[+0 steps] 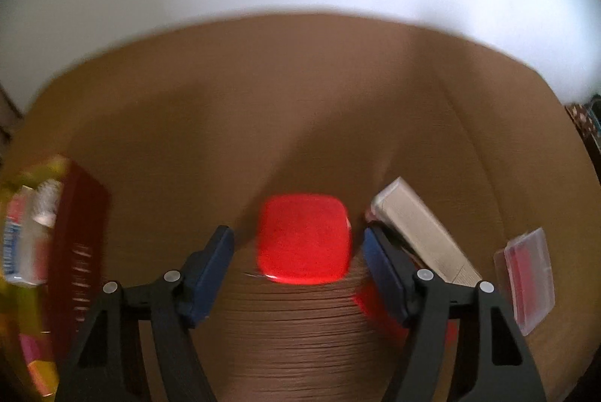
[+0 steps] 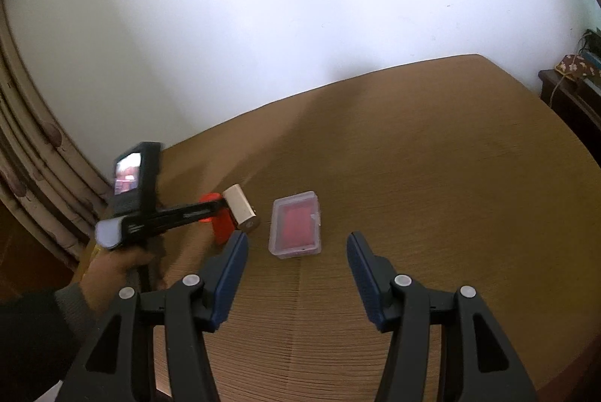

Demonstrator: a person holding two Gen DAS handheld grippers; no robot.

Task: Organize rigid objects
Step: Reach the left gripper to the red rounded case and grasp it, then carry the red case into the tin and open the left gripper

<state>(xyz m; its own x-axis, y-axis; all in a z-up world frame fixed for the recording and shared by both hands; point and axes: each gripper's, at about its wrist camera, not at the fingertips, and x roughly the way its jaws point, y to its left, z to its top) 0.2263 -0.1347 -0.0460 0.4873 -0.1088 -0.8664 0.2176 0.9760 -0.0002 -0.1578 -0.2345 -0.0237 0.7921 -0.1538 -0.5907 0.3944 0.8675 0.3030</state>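
on a ribbed brown table [image 2: 432, 176], left to right: a dark red box [image 1: 80, 244] beside blurred colourful packets, the left tongs [image 1: 298, 255] spread wide and empty around a glossy red rounded-square lid [image 1: 304, 238], a cream box [image 1: 420, 233] tilted just beside it, a clear plastic case [image 2: 296, 225] with red inside; the right tongs [image 2: 296, 263] gape, holding nothing

The desk [image 2: 432, 176] is tan-brown with fine darker lines running across it, and on it sit a bright red box [image 1: 304, 238], a cream-white box [image 1: 417, 233] and a clear case [image 2: 296, 225] with a pinkish-red inside. Both the left gripper [image 1: 298, 265] and right gripper [image 2: 296, 276] are black with dark blue pads [image 1: 210, 276]. At the left stands a dark maroon box [image 1: 80, 237] beside yellow-green packaging [image 1: 22, 263], against a plain white wall [image 2: 263, 8].
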